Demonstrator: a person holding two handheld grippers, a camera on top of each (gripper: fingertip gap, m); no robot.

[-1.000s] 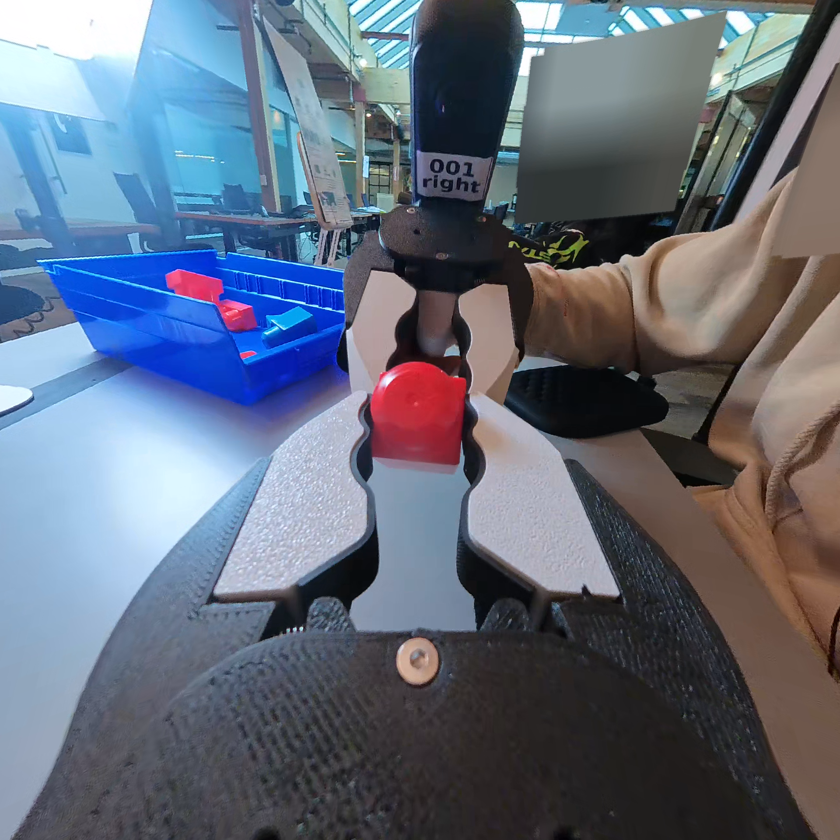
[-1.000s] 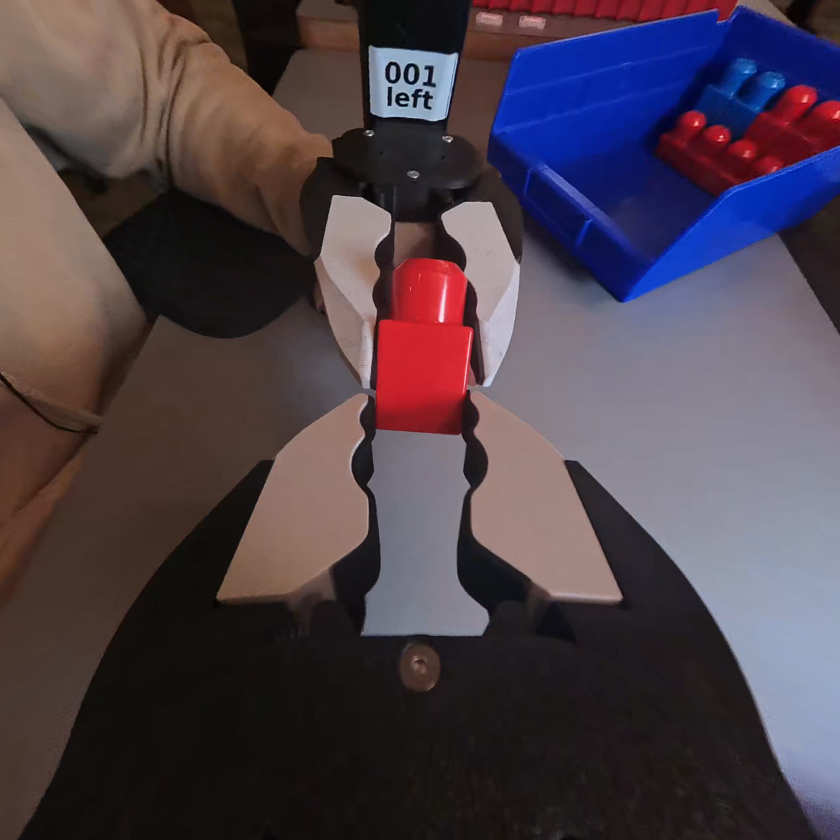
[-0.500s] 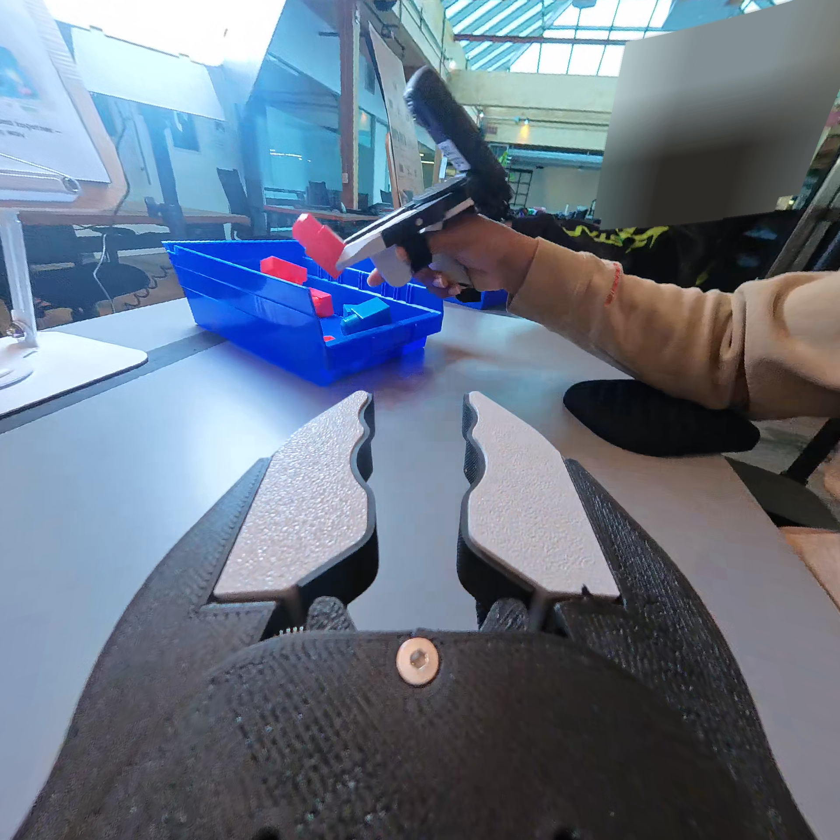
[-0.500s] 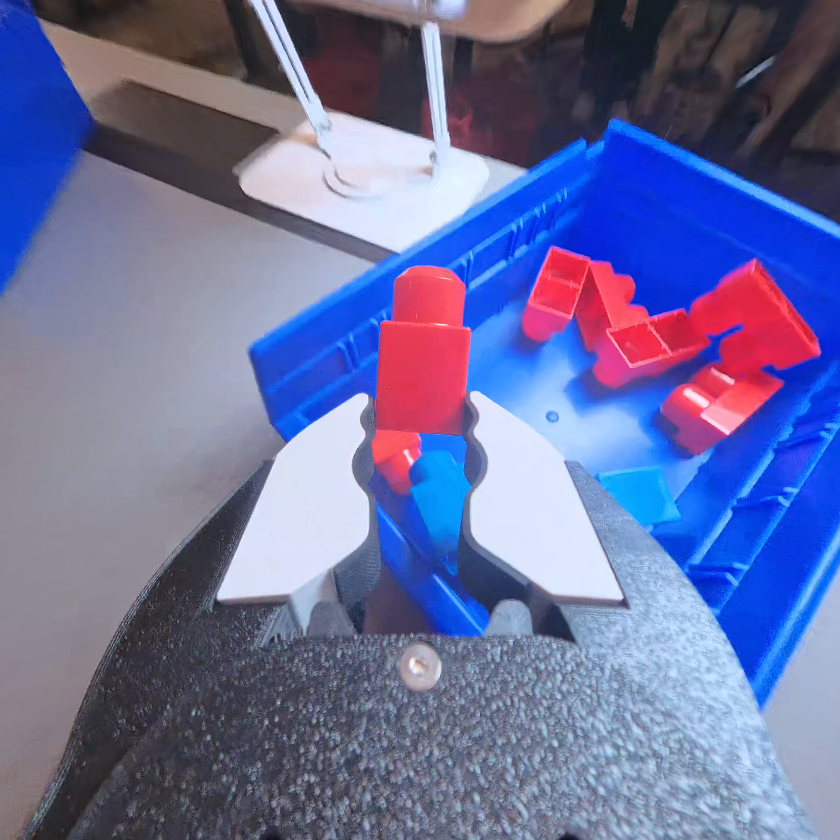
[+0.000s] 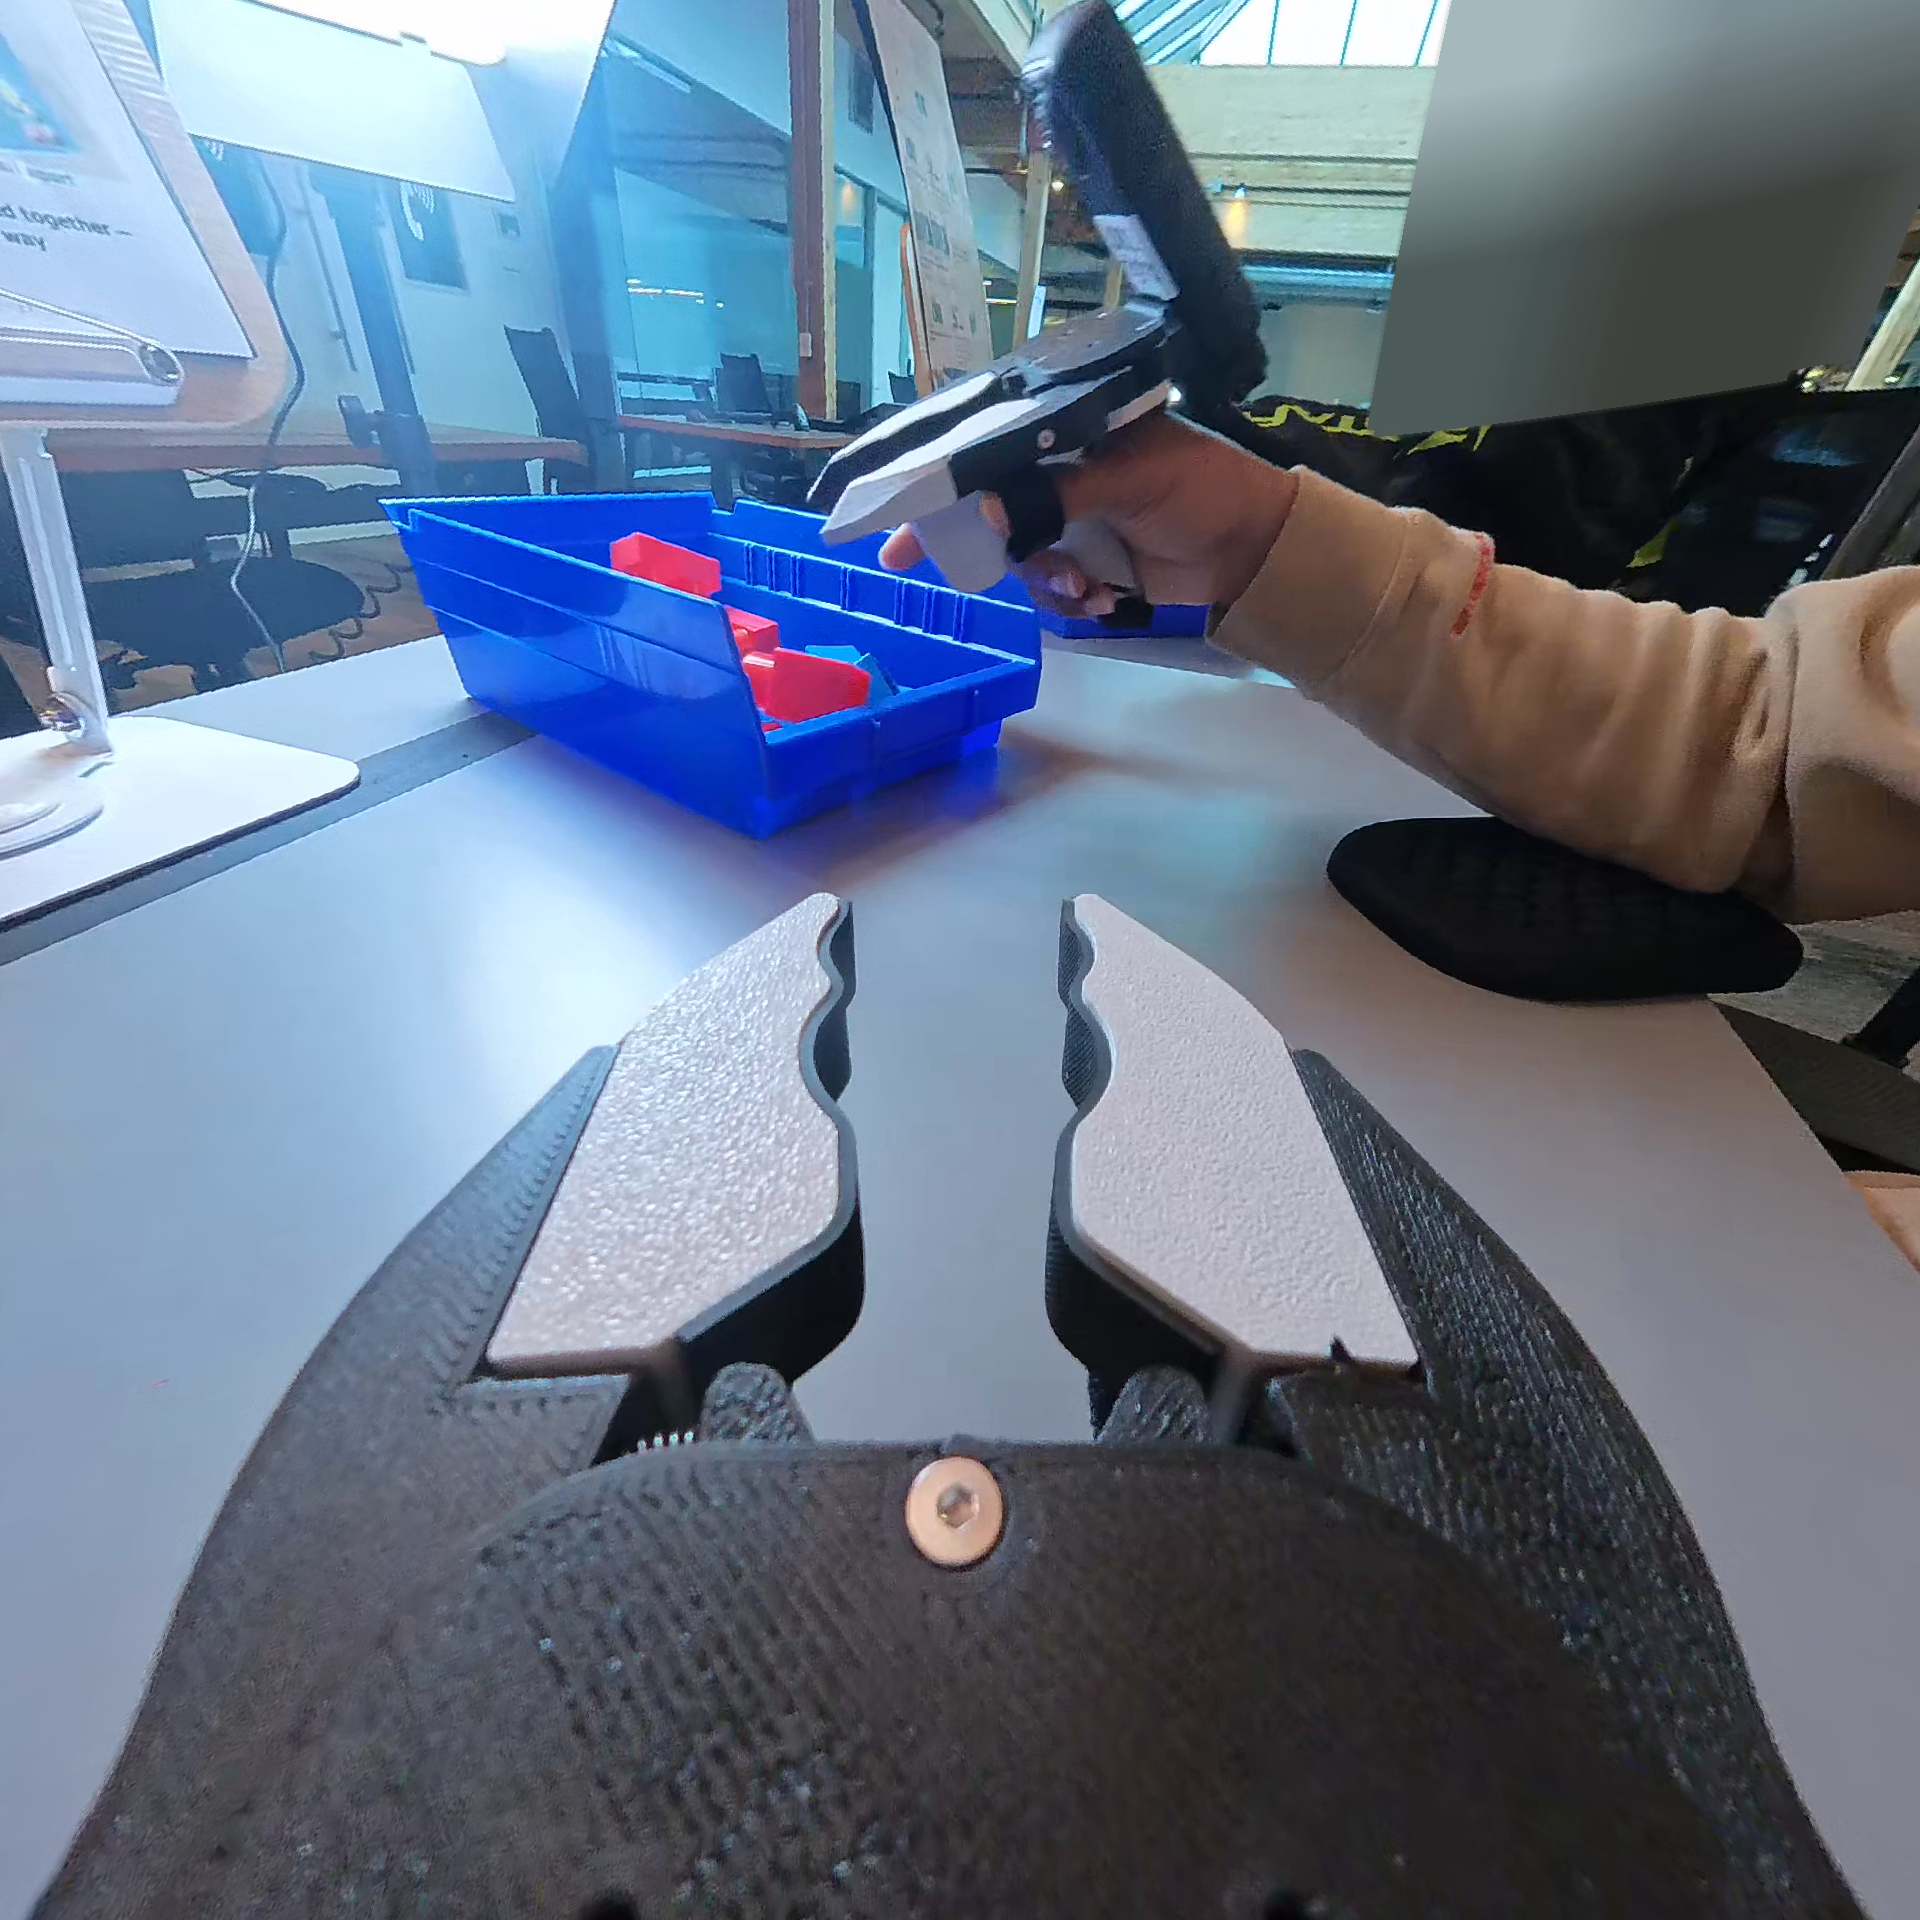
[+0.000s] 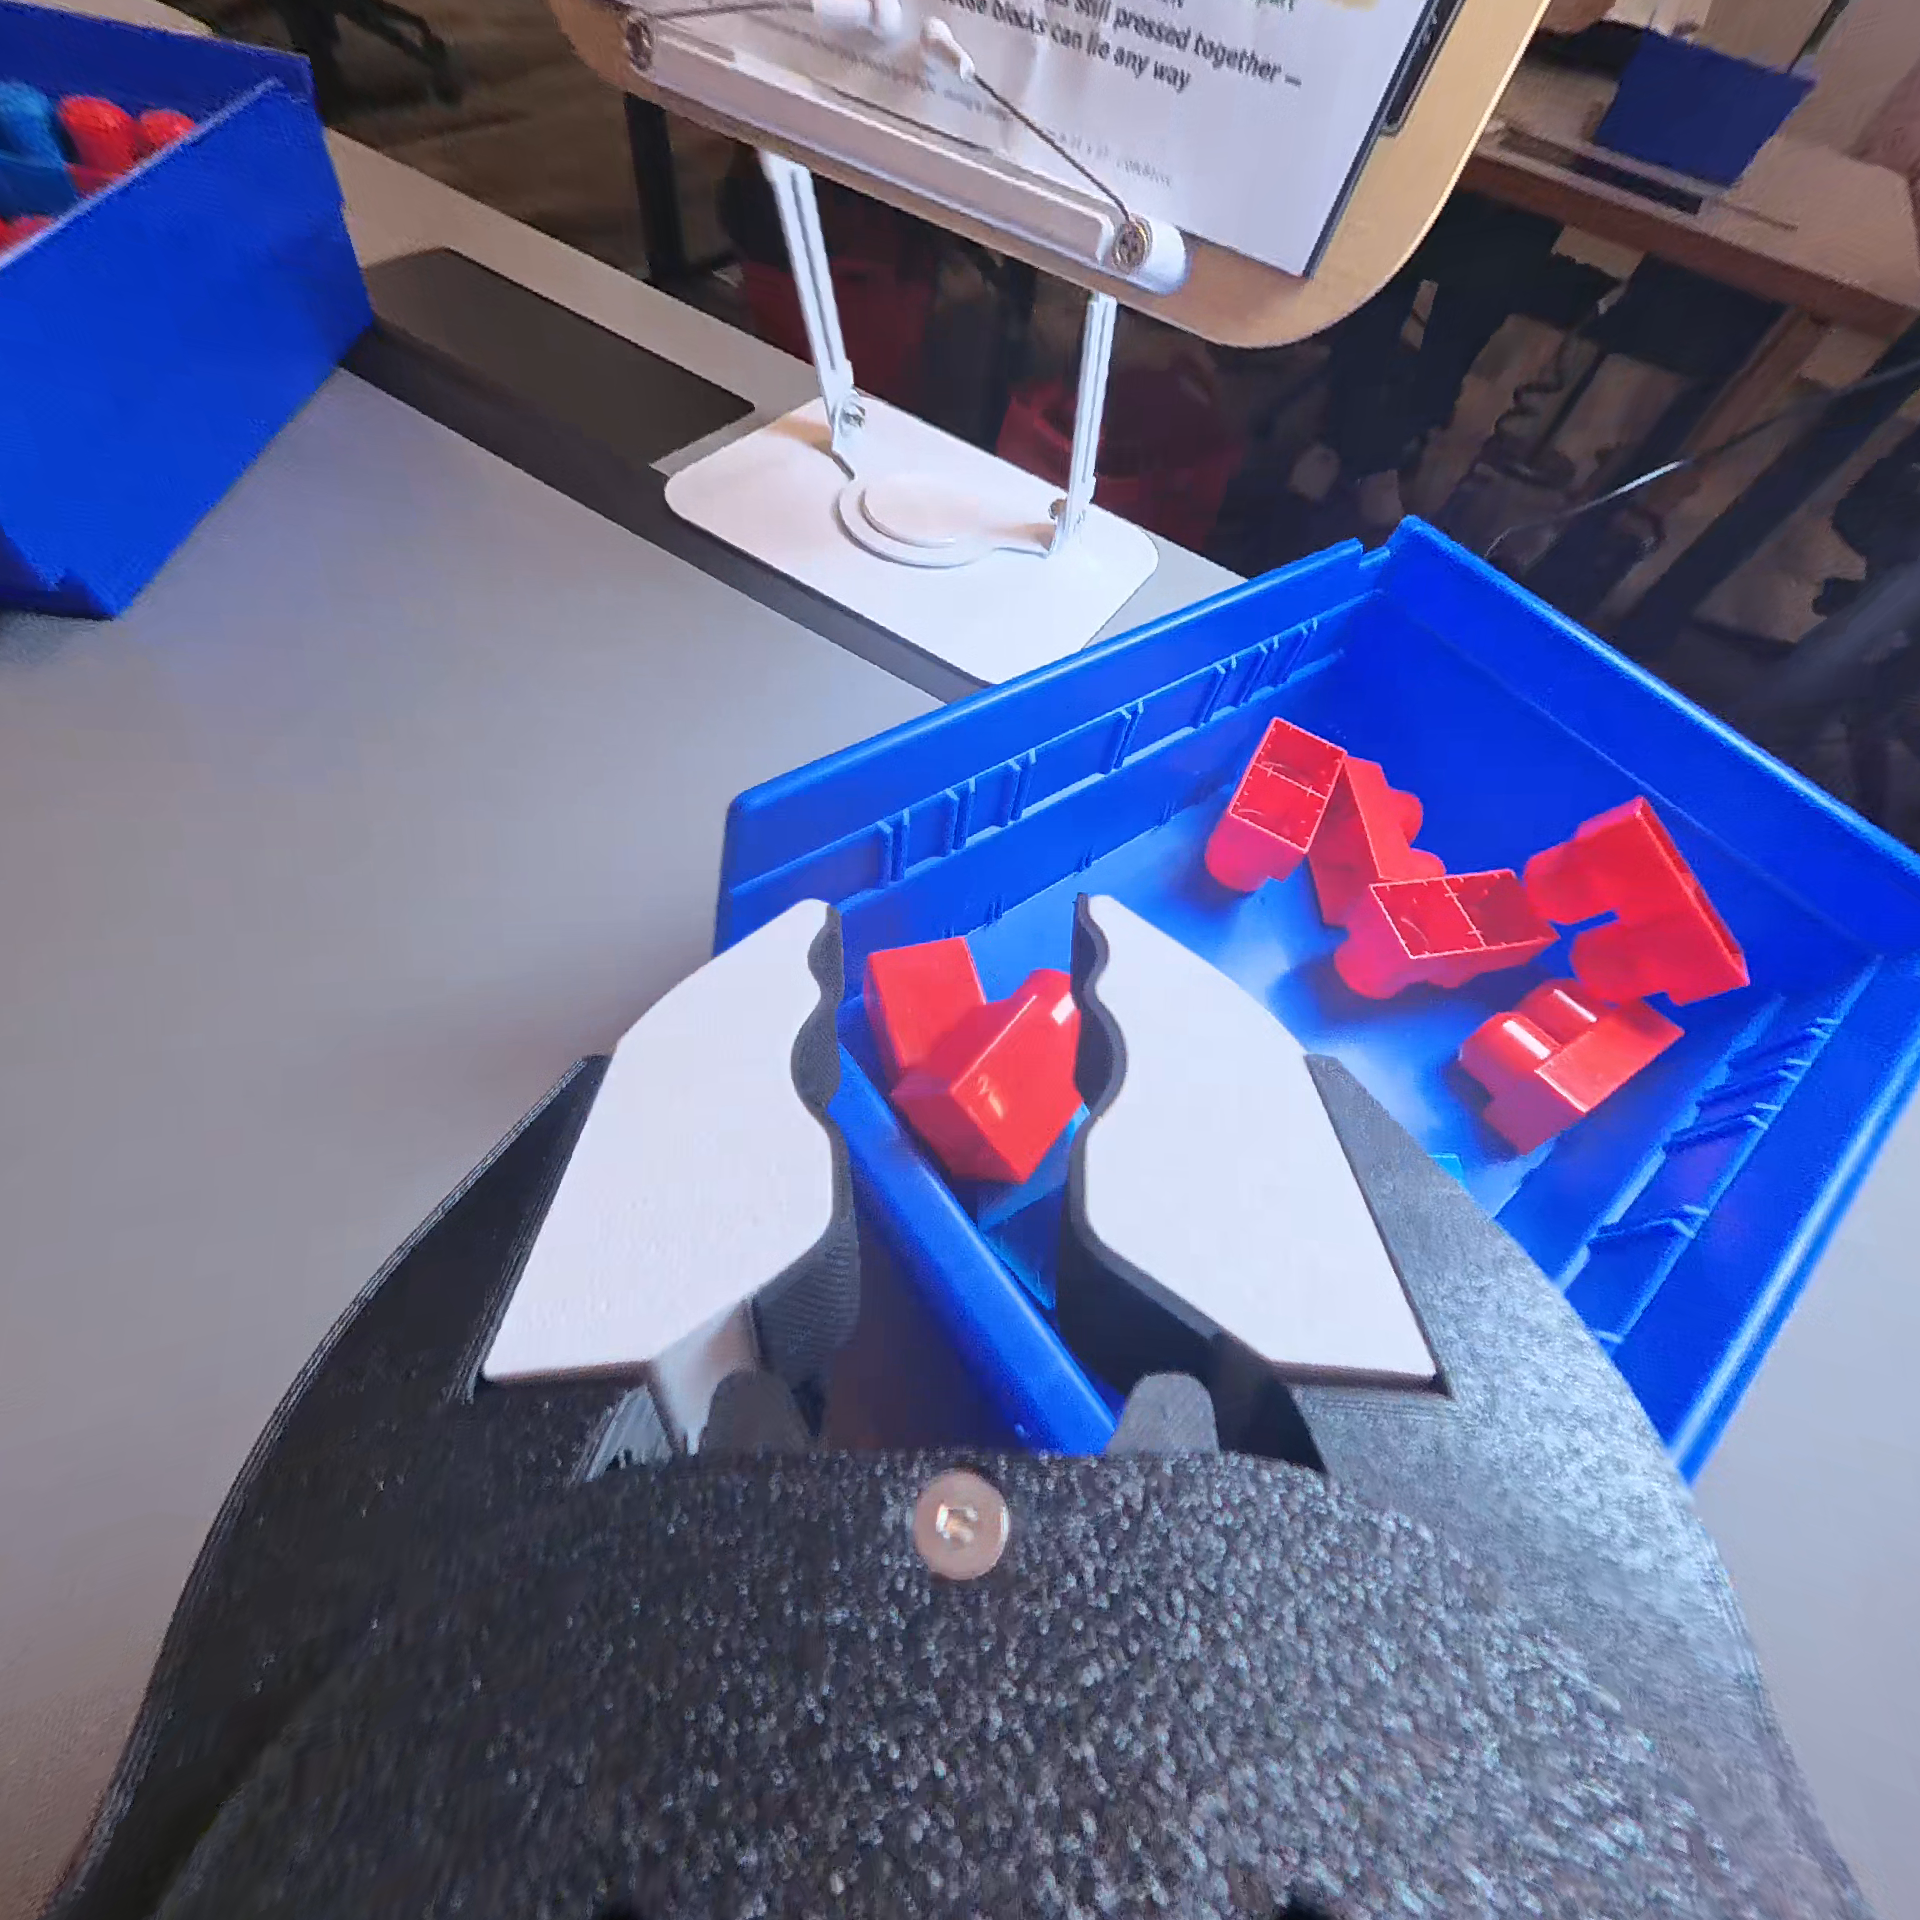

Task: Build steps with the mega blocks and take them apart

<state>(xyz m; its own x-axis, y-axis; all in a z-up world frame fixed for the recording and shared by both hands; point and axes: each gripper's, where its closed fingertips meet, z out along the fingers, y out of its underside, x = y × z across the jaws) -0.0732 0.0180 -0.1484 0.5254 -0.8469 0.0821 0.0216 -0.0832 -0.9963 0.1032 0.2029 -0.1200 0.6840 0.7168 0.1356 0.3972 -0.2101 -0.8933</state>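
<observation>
My right gripper (image 6: 954, 925) is open and empty over the near corner of a blue bin (image 6: 1039, 727). A red mega block (image 6: 977, 1060) lies tilted in the bin below the gap between the fingers, on top of a blue block (image 6: 1023, 1231). Several more red blocks (image 6: 1455, 914) lie loose farther in. My left gripper (image 5: 956, 920) is open and empty, low over the grey table (image 5: 312, 1091), well short of the bin (image 5: 665, 717). The left wrist view also shows the right gripper (image 5: 847, 520) held above the bin, nothing between its tips.
A white document stand (image 6: 914, 520) with a board stands just beyond the bin; its base (image 5: 156, 790) shows at the left. A second blue bin (image 6: 156, 312) with blocks sits at the far left. A black padded armrest (image 5: 1558, 904) lies by the table's right edge, under a sleeve (image 5: 1558, 686). There is about 25 cm between the tips of the two grippers.
Both grippers held one red block together; the left let go and drew back. The right carried the block over the bin and released it; it now lies in the bin.
</observation>
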